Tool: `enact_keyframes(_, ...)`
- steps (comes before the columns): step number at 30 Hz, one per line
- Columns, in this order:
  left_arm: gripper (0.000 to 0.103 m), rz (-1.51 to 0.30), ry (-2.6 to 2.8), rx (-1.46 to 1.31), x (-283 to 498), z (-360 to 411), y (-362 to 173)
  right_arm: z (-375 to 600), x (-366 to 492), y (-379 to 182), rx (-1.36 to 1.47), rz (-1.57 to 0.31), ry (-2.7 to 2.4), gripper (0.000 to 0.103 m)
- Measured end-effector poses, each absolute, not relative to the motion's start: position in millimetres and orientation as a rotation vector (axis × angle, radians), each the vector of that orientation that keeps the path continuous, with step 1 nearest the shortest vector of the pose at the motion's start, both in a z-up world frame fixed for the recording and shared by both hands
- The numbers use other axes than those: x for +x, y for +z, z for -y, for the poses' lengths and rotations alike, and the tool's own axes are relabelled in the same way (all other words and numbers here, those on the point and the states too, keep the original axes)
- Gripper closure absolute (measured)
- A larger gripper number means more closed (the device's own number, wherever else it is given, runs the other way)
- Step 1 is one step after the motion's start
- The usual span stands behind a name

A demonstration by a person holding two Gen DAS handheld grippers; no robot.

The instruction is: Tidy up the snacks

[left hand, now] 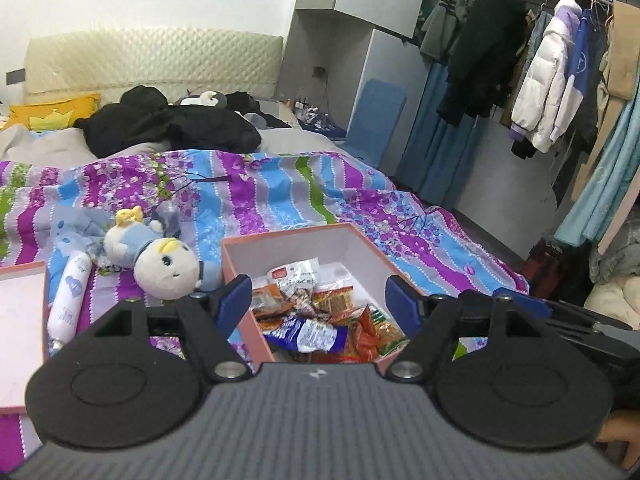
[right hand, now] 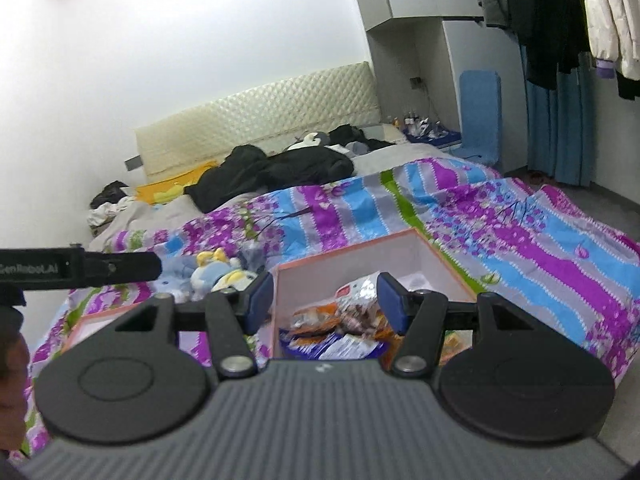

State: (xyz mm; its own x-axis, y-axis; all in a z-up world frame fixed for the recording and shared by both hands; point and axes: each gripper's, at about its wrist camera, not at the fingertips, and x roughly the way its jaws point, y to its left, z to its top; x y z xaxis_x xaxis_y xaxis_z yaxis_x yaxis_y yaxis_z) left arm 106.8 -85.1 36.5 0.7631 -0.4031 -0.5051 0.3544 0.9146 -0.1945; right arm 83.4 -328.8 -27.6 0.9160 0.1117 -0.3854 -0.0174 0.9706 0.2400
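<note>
A pink box (left hand: 296,242) with a white inside sits on the striped bedspread and holds several snack packets (left hand: 320,312). My left gripper (left hand: 322,300) hovers above the box's near end, open, with nothing between its blue pads. In the right wrist view the same pink box (right hand: 360,254) and its snack packets (right hand: 344,320) lie just beyond my right gripper (right hand: 325,300), which is also open and empty. The box's pink lid (left hand: 20,332) lies upside down to the left.
A plush doll (left hand: 160,256) and a white tube (left hand: 70,296) lie left of the box on the bedspread (left hand: 280,196). Black clothes (left hand: 172,124) are piled near the headboard. Coats hang on a rack (left hand: 540,72) to the right. The left gripper's body (right hand: 72,268) shows at the right view's left edge.
</note>
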Motion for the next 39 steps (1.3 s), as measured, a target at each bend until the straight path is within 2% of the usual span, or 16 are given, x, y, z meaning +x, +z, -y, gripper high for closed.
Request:
enact_keyframes(16,0.025,-0.633,-0.349,-0.063,51.2,73.7,-5.5,315.1,30.0,-54.8,0.25,-0.48,0.078,0.043)
enact_keyframes(39,0.025,-0.663,-0.304,-0.076,61.4,62.2,-16.5,317.6,26.5,-60.0,0.228,-0.512,0.056,0.043)
